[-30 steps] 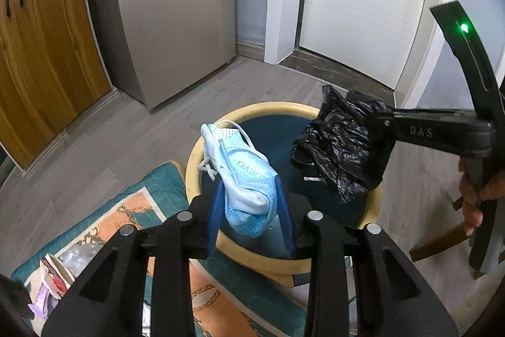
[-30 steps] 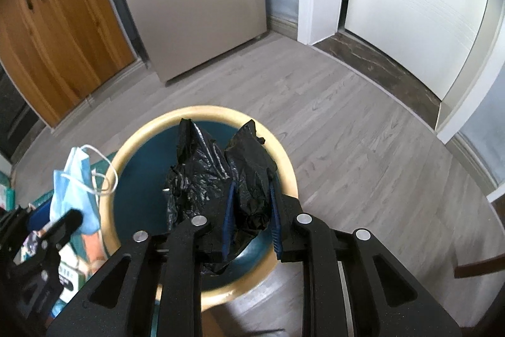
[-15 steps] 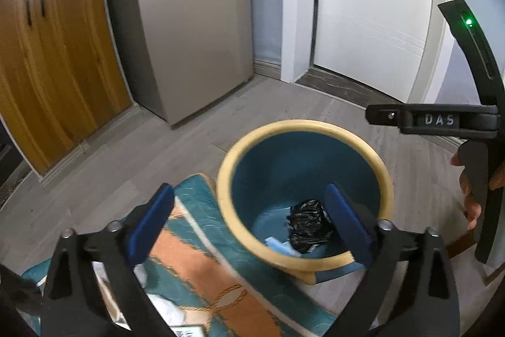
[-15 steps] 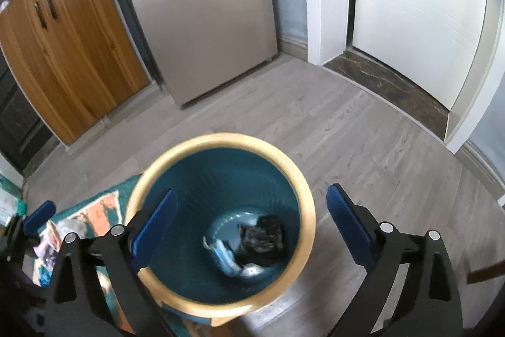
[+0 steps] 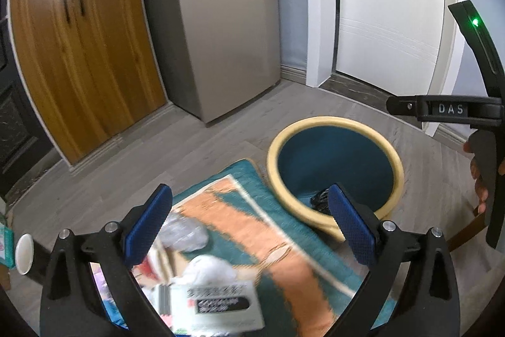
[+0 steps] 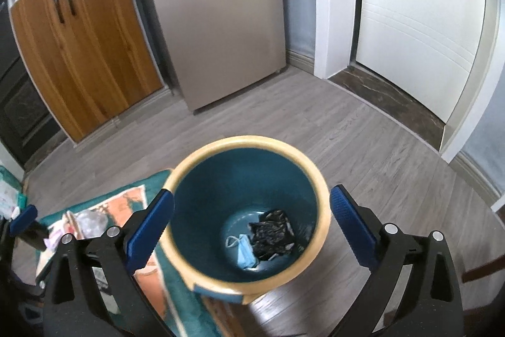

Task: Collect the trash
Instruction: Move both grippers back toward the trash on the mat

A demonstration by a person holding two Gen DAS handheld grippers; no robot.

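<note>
While both grippers, left gripper (image 5: 249, 226) and right gripper (image 6: 251, 228), hover with fingers wide, empty, mask (image 6: 244, 251) and black bag (image 6: 273, 234) lie in bin (image 6: 322, 245); rug (image 5: 252, 229) litter (image 5: 217, 302) remains, blurred — misgrasp risk.

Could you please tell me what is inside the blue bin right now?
Inside the blue bin, a crumpled black bag and a blue face mask lie on the bottom; anything under them is hidden.

Soft, even daylight fills your room; fisheye bending curves the door (image 5: 388, 5) and cabinet (image 5: 79, 52) toward dark corners, while motion blur smears the rug (image 5: 262, 229) beneath your claw.
</note>
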